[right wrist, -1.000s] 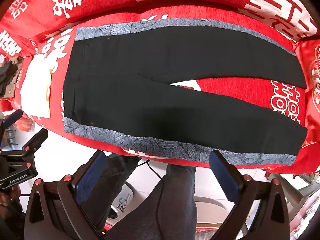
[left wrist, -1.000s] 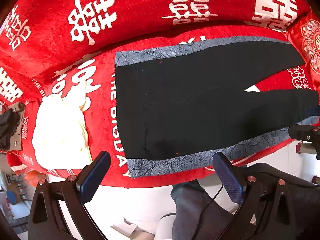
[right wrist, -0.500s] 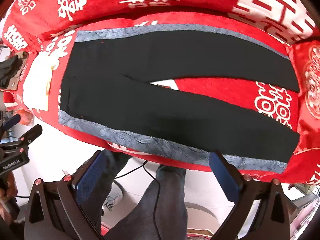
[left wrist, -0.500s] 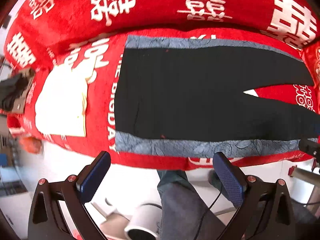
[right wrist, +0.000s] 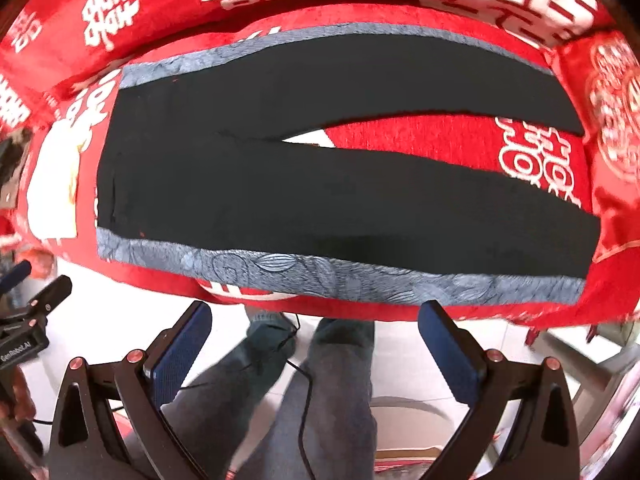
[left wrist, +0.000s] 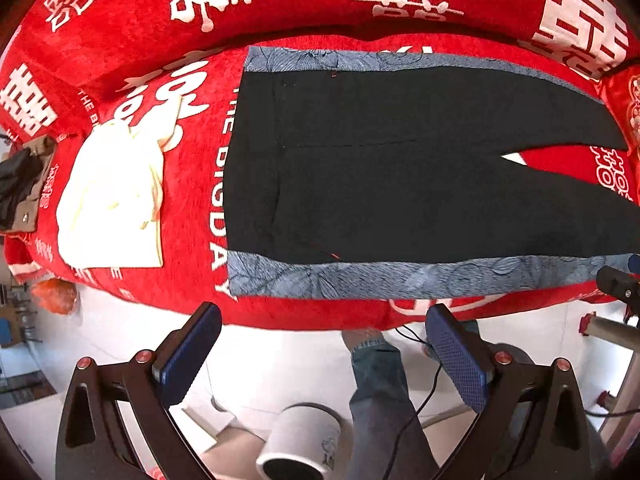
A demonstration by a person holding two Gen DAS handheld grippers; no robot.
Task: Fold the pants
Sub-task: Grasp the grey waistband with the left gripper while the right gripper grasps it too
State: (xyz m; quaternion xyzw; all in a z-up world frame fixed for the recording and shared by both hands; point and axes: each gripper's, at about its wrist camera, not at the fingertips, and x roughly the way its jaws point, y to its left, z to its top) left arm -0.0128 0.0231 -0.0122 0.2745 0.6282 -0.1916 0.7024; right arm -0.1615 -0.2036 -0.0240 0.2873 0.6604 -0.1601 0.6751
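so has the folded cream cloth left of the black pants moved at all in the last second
No. The folded cream cloth sits in the same spot beside the black pants waistband, on the red blanket's white lettering; only the camera shifted.

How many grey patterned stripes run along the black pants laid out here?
2. One grey stripe runs along the near edge of the black pants, closest to the tools; the other runs along the far edge, by the backrest.

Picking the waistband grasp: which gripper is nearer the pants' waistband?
Left. The left gripper hovers open off the sofa's near edge, level with the waistband end of the pants. The right gripper hovers open farther along, by the legs.
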